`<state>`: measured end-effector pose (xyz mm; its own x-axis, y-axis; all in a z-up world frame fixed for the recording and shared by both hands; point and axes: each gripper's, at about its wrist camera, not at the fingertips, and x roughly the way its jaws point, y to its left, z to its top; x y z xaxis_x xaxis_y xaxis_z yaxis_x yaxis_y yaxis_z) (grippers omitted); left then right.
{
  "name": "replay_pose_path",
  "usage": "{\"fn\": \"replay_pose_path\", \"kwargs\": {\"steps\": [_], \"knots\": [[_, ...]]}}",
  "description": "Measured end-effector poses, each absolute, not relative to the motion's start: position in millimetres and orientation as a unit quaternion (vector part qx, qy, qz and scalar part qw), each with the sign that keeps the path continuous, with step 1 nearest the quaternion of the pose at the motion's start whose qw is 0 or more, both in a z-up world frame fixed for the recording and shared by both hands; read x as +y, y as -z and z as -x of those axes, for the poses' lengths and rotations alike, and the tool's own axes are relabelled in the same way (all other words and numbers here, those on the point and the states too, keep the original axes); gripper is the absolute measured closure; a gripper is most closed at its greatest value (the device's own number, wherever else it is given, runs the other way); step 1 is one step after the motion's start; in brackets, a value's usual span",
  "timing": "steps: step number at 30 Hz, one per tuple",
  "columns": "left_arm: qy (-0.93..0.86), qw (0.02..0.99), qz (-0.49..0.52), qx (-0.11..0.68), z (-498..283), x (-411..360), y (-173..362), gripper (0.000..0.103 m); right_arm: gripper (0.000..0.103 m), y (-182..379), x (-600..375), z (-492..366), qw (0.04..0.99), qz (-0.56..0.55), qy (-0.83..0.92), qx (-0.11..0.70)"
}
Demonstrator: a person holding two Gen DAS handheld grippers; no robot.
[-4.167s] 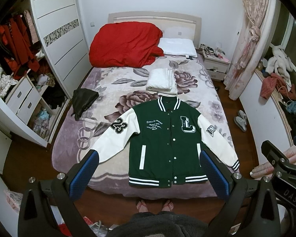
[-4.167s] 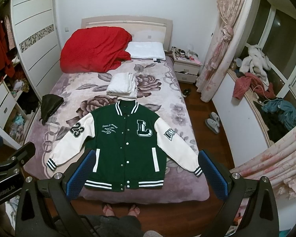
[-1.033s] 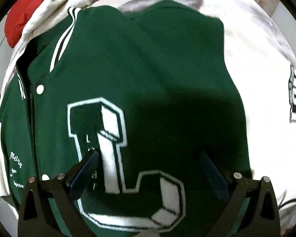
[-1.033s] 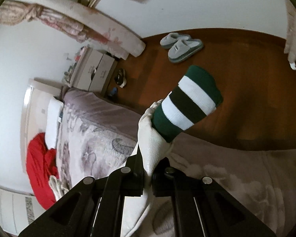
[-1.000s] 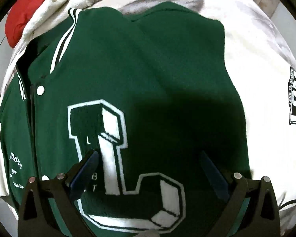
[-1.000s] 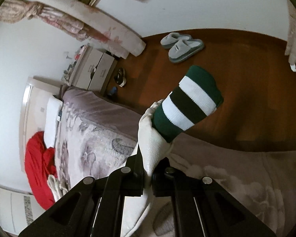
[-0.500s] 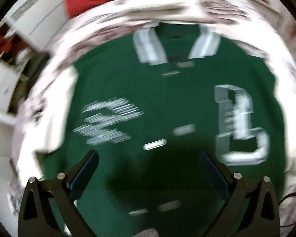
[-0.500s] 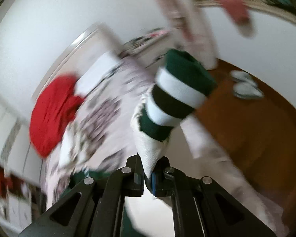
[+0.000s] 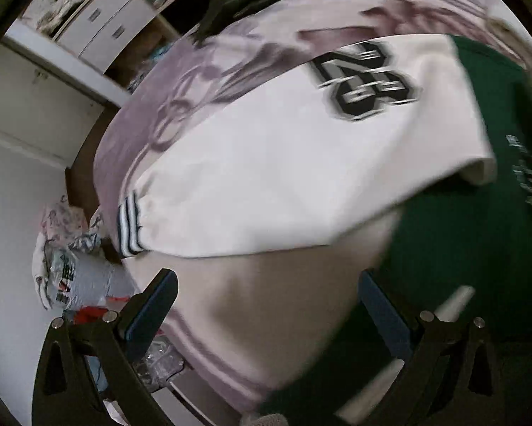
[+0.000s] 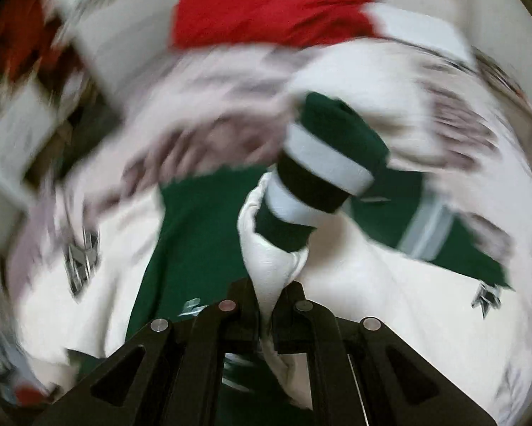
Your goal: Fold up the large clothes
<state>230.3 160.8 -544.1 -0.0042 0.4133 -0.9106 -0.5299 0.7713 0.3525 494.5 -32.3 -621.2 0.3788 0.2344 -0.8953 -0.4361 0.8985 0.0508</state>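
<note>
R tongs (image 10: 271, 298) pinch jacket (image 9: 461, 248) white sleeve, striped cuff up; L tongs (image 9: 266, 305) spread.

Left gripper (image 9: 266, 305) jaws apart above jacket (image 9: 461, 234); white sleeve (image 9: 283, 177) flat on bed (image 9: 166, 106).

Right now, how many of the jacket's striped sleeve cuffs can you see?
2. One striped cuff sticks up from the shut right gripper, which pinches its white sleeve. The other cuff lies at the bedspread's edge, beyond the open left gripper.

Jacket (image 9: 461, 248) body cut off at right edge, bed (image 10: 479, 135) smeared by motion blur, chest lettering unreadable
</note>
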Motion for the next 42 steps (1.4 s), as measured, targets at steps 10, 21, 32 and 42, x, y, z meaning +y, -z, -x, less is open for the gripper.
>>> {"fn": "replay_pose_path", "kwargs": {"steps": [10, 21, 32, 42], "knots": [[-0.335, 0.689, 0.114, 0.632, -192.0, 210.3, 554.8, 0.000, 0.044, 647.6, -29.7, -460.1, 0.750, 0.087, -0.250, 0.606], [-0.346, 0.662, 0.155, 0.646, -156.7, 237.1, 562.3, 0.000, 0.042, 661.8, -277.1, -356.5, 0.708, -0.001, 0.061, 0.703], [-0.317, 0.663, 0.188, 0.652, -144.1, 240.0, 573.8, 0.000, 0.056, 686.3, -390.2, -330.4, 0.708, -0.104, 0.216, 0.664], [-0.255, 0.654, 0.471, 0.534, -117.0, 303.0, 590.8, 0.002, 0.050, 644.7, -301.2, -244.8, 0.686, -0.214, 0.075, 0.691]]}}
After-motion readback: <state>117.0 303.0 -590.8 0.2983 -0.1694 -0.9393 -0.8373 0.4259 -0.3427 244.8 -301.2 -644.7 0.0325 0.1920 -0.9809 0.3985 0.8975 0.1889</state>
